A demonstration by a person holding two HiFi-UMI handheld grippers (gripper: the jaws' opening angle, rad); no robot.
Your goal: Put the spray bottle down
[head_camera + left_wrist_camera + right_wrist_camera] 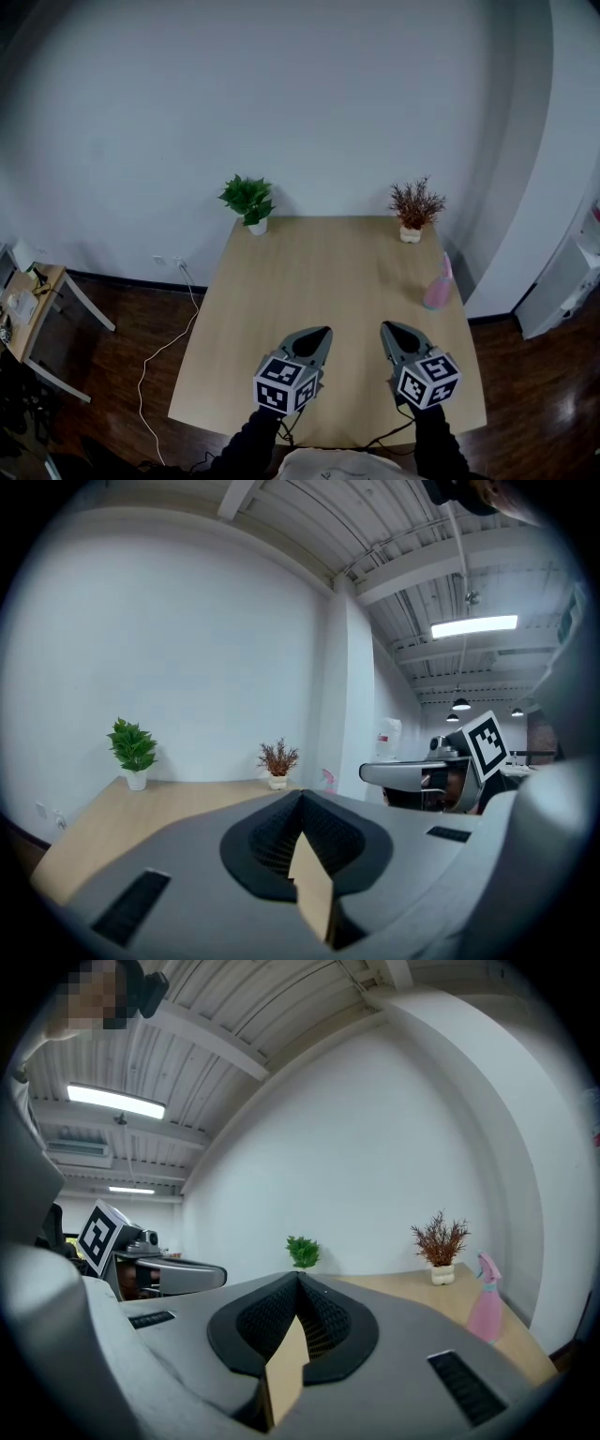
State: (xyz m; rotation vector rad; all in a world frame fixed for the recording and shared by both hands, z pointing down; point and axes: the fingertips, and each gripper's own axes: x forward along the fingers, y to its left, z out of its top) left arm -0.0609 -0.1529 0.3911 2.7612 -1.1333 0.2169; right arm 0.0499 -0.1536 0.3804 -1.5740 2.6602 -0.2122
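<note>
Toward the right edge of the wooden table: pink spray bottle, upright on the tabletop, trigger head on top, touched by nothing. Stands a little nearer than a reddish-brown potted plant in a white pot, which sits at the table's far right corner. Appears in the right gripper view too, low at the right, with that same plant just to its left and farther back.

Nearest to the bottle: right gripper, over the near part of the table, well apart from the bottle and to its left. Points roughly level toward the far wall. Jaws pressed together at the tip, nothing between them. Carries a marker cube at its rear, above a dark sleeve.

Beside it, to the left: left gripper, also over the near part of the table, with its tip near the right gripper's but not touching it. Jaws closed on each other as well, holding nothing. Aims slightly downward across the tabletop.

At the far left corner of the table: green potted plant in a white pot, well apart from the bottle.

Beyond the table: plain white wall. Below, dark wooden floor with a white cable running along the table's left side, and a small side table at the left margin of the head view.
</note>
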